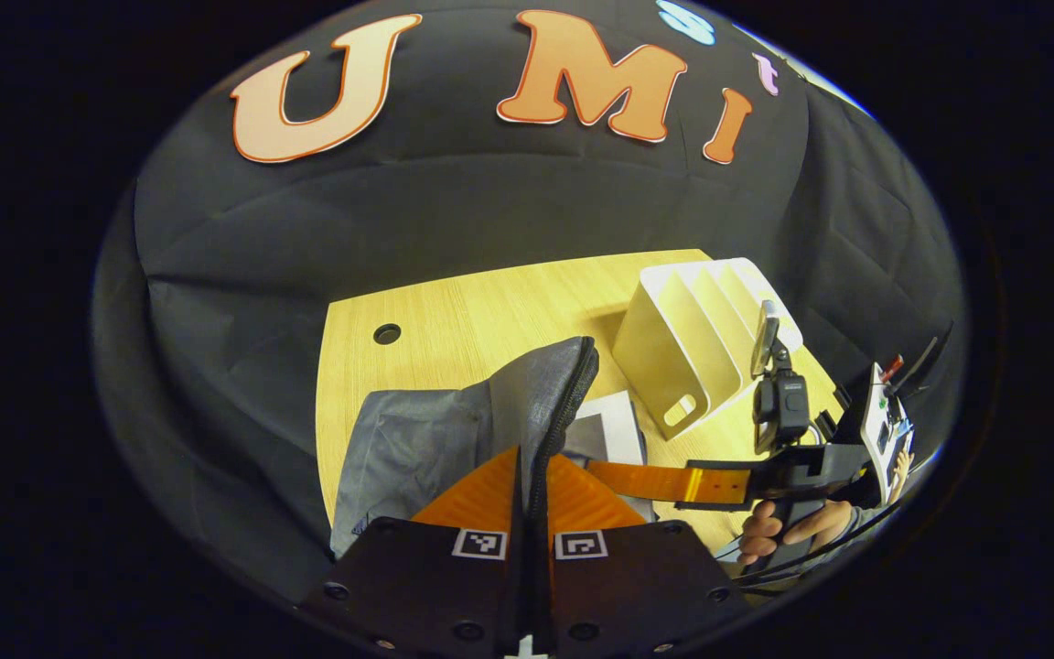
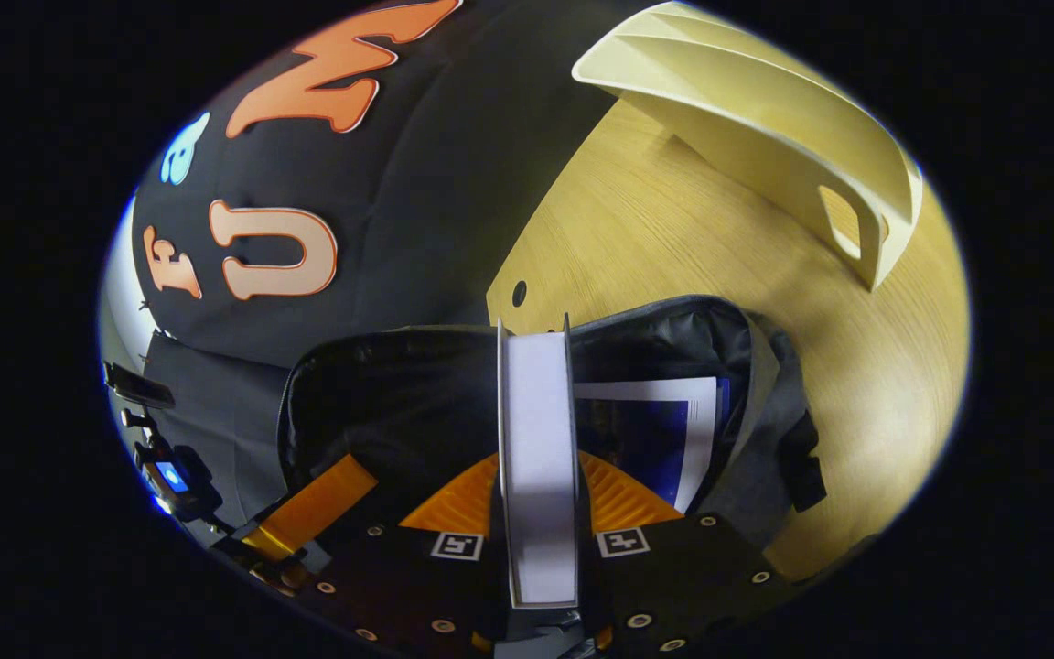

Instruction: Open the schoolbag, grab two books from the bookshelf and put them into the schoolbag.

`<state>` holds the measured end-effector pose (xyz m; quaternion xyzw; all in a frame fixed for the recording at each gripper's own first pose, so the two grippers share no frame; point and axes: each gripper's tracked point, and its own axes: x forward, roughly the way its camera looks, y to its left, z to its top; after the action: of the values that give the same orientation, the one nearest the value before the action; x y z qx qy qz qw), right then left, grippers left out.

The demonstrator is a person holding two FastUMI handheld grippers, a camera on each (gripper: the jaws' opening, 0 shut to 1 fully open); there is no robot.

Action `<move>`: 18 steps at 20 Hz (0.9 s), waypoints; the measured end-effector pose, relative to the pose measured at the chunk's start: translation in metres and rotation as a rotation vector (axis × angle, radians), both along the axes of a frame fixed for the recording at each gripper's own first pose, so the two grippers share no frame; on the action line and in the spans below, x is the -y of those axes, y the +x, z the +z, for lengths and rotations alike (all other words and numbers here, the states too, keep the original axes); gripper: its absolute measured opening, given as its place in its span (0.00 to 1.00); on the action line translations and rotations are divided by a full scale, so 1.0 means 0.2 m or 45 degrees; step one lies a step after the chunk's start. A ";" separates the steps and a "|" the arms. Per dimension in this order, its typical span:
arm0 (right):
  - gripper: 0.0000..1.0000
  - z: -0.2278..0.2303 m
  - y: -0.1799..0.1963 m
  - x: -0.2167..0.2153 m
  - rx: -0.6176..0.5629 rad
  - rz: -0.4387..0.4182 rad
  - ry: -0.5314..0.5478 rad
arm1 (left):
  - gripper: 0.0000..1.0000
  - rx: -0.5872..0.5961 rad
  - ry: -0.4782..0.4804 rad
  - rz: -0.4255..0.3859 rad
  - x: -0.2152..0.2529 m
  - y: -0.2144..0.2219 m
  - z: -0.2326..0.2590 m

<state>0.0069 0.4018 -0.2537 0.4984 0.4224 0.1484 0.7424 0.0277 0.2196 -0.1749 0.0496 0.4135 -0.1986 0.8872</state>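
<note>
The grey schoolbag (image 1: 426, 439) lies on the wooden table with its mouth held wide. My left gripper (image 1: 532, 455) is shut on the zipped edge of its flap (image 1: 573, 384) and lifts it. My right gripper (image 2: 536, 458) is shut on a white book (image 2: 536, 403), seen edge-on over the open bag (image 2: 381, 403). A blue book with a white border (image 2: 664, 430) lies inside the bag. In the left gripper view, the right gripper (image 1: 664, 482) reaches in from the right beside a white book (image 1: 614, 426) at the bag's mouth. The cream bookshelf (image 1: 701, 348) stands behind, its slots bare.
The wooden table (image 2: 673, 238) has a small round hole (image 1: 387, 333) near its far edge. A hand (image 1: 783, 526) holds the right gripper. The left gripper (image 2: 307, 513) shows at the bag's left rim. The bookshelf (image 2: 765, 119) is to the bag's right.
</note>
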 end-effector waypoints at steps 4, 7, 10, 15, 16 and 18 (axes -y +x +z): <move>0.30 -0.03 0.03 -0.03 0.034 0.001 -0.003 | 0.05 -0.015 -0.031 -0.016 0.07 -0.03 -0.01; 0.33 -0.10 0.01 -0.09 0.031 0.037 0.000 | 0.05 -0.016 -0.025 -0.015 0.11 -0.02 -0.02; 0.37 -0.15 -0.03 -0.12 -0.001 0.080 -0.011 | 0.08 -0.018 -0.022 -0.007 0.13 0.00 -0.03; 0.58 -0.22 -0.12 -0.06 -0.090 0.256 -0.220 | 0.06 -0.001 0.012 0.027 0.08 0.01 -0.05; 0.50 -0.21 -0.14 -0.04 -0.077 0.272 -0.254 | 0.06 0.002 0.001 0.029 0.09 0.00 -0.05; 0.87 -0.15 -0.16 0.02 -0.036 0.309 -0.315 | 0.09 0.019 -0.018 0.042 0.12 -0.01 -0.03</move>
<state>-0.0245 0.3971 -0.2835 0.3503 0.5050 0.1768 0.7687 0.0255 0.1951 -0.1814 0.0380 0.4063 -0.1865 0.8937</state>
